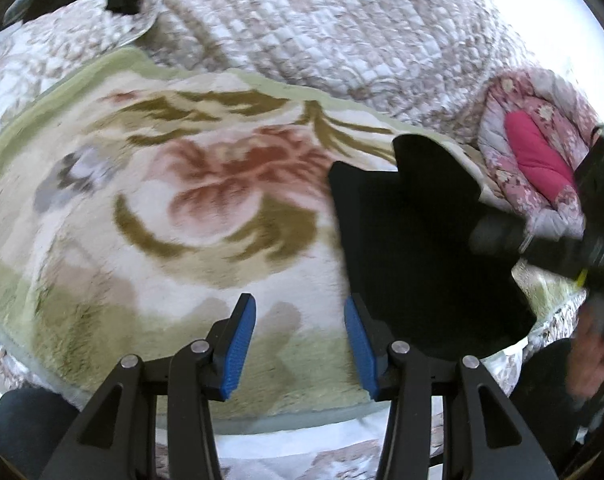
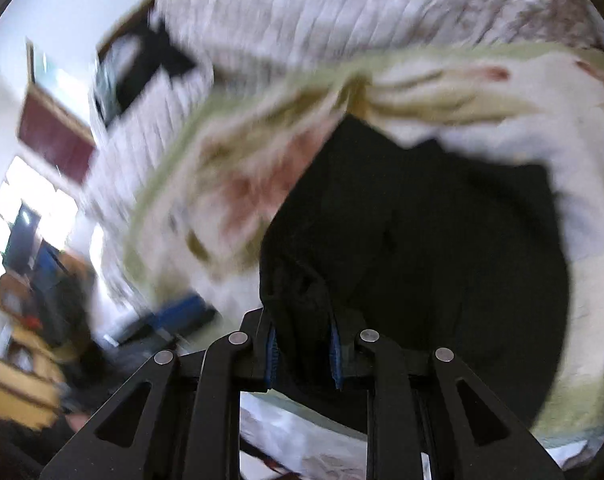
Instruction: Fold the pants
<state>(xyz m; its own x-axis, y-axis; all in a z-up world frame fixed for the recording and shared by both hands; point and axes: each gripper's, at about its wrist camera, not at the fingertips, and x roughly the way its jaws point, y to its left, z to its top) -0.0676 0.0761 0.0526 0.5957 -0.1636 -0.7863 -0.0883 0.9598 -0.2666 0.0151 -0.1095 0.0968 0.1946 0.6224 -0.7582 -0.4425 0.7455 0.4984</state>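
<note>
The black fabric pants [image 1: 422,248] lie on the cream fleece blanket with the red flower and olive leaf pattern [image 1: 206,200], at about two o'clock from my left tongs [image 1: 300,350], just beside the right blue pad [image 1: 360,350]. My left tongs stand wide apart over bare blanket, gripping nothing. My right tongs [image 2: 304,354] are pinched on a bunched fold of the pants, the dark cloth rising between the blue pads and spreading away toward one o'clock.

Both views are smeared by motion, the right wrist one badly: its room at nine o'clock is only coloured blotches. In the left view my right tongs and hand show at three o'clock as a dark blur. The pants are so dark that I cannot make out seams or which end I hold.

I count one pair of pants, one fleece blanket, one beige quilted bedspread [image 1: 322,32] beneath it, and one pink floral quilt rolled up [image 1: 538,152] at two o'clock.
</note>
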